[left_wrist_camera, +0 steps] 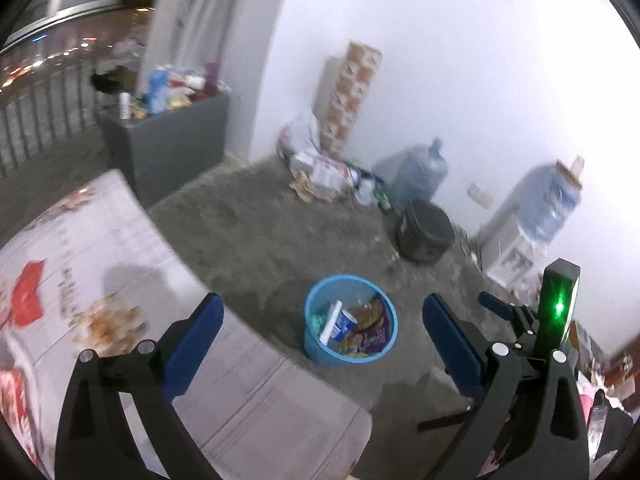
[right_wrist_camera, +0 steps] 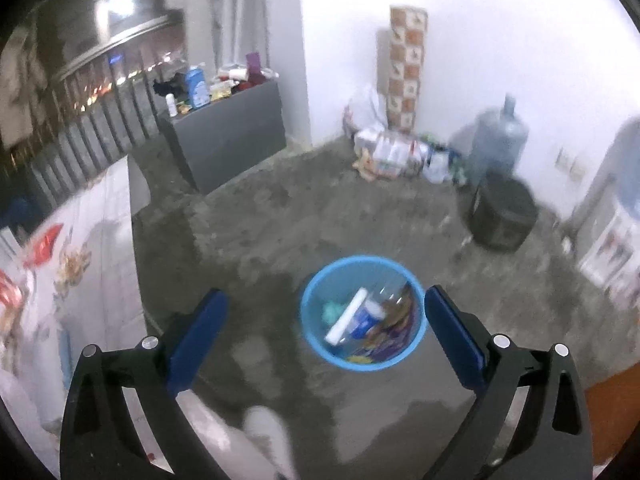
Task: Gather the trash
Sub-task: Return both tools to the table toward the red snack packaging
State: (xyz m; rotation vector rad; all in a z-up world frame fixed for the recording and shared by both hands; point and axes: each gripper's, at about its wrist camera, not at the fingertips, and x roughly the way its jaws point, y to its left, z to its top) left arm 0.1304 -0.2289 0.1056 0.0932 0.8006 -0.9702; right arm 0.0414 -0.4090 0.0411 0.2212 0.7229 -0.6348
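Observation:
A blue wastebasket (left_wrist_camera: 316, 350) (right_wrist_camera: 306, 312) stands on the grey floor below both grippers. Inside it lie a white and blue cup (left_wrist_camera: 342, 324) (right_wrist_camera: 366, 318), a purple snack wrapper (left_wrist_camera: 374, 332) (right_wrist_camera: 396, 338) and something green (right_wrist_camera: 332, 310). My left gripper (left_wrist_camera: 323, 300) is open with nothing between its blue pads (left_wrist_camera: 192, 344); it hangs over the edge of a table with a patterned cloth (left_wrist_camera: 100, 260). My right gripper (right_wrist_camera: 326, 294) is open and empty too, above the basket. Its green-lit housing (left_wrist_camera: 558, 308) shows at the right of the left wrist view.
A grey cabinet (left_wrist_camera: 172, 140) crowded with bottles stands by the railing. Against the white wall are bags and boxes (left_wrist_camera: 320, 168), a water jug (left_wrist_camera: 422, 172), a black pot (left_wrist_camera: 426, 236) and a water dispenser (left_wrist_camera: 552, 200). Bare floor surrounds the basket.

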